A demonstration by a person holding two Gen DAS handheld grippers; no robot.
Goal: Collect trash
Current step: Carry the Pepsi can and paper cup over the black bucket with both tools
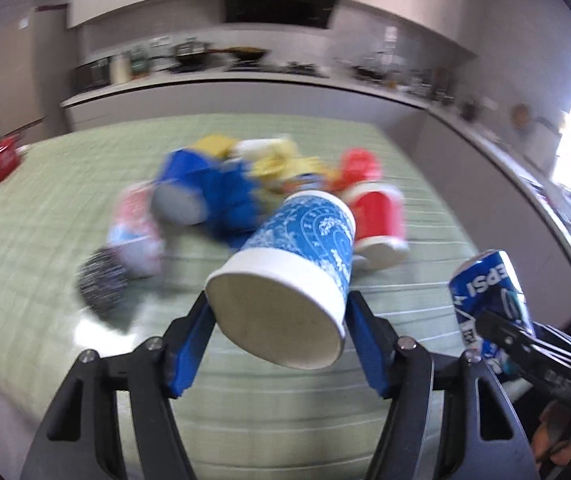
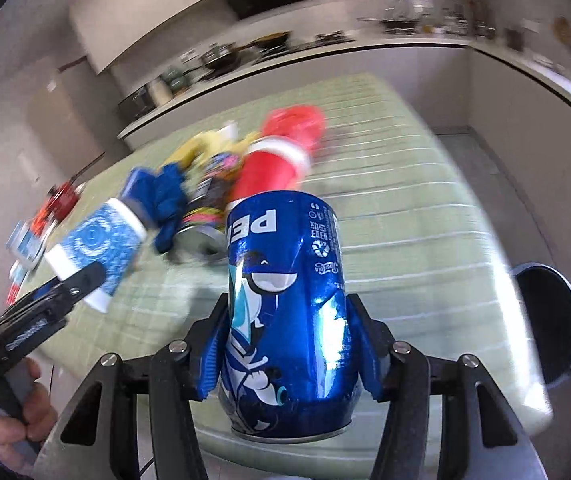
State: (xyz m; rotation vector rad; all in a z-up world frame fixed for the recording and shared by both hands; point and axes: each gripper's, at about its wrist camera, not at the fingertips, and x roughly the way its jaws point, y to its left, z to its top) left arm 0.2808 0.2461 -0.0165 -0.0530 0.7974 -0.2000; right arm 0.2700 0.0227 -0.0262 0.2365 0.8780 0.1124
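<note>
My left gripper (image 1: 281,308) is shut on a blue-and-white paper cup (image 1: 297,264), held above the green table with its white rim toward the camera; the cup also shows in the right wrist view (image 2: 93,248). My right gripper (image 2: 285,320) is shut on a dented blue Pepsi can (image 2: 285,304), also seen at the right of the left wrist view (image 1: 489,296). A blurred pile of trash lies on the table: a red cup (image 1: 377,216), blue wrapper (image 1: 209,192), yellow wrappers (image 1: 277,160), a dark crumpled piece (image 1: 101,284).
The green checked tablecloth (image 1: 45,220) covers the table. A round dark bin (image 2: 549,316) stands beside the table's right edge. Red items (image 1: 1,160) sit at the table's far left. A kitchen counter (image 1: 245,76) runs behind.
</note>
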